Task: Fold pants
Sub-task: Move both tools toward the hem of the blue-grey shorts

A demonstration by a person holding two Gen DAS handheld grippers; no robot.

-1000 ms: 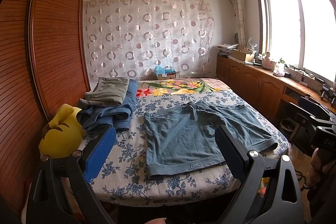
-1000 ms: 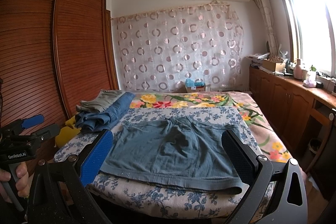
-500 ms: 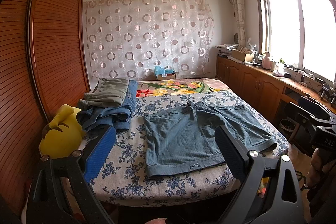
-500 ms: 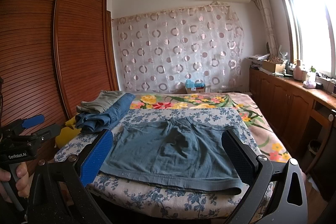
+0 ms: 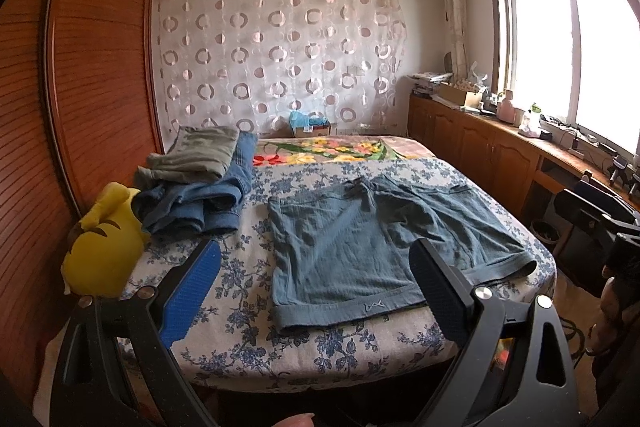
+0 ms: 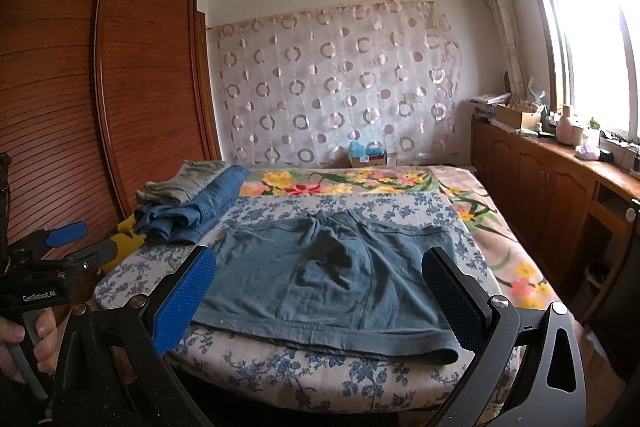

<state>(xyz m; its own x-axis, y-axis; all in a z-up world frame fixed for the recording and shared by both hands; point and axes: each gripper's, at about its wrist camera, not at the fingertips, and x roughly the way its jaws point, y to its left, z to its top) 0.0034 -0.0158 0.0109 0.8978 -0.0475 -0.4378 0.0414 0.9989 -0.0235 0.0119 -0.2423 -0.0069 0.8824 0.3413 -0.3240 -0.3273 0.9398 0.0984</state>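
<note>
Two hand-held grippers hover at the near edge of the bed [image 5: 224,311], jaws spread wide, gripping nothing: the left hand-held gripper [image 5: 316,291] and the right hand-held gripper [image 6: 320,291]; beyond them the blue-grey pants [image 6: 332,275] lie flat on the floral sheet; a pile of folded clothes [image 5: 200,187] sits far left, beside a yellow plush toy [image 5: 100,251].

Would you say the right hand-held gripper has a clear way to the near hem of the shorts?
Probably yes: the right hand-held gripper is open, and nothing lies between it and the shorts.
</note>
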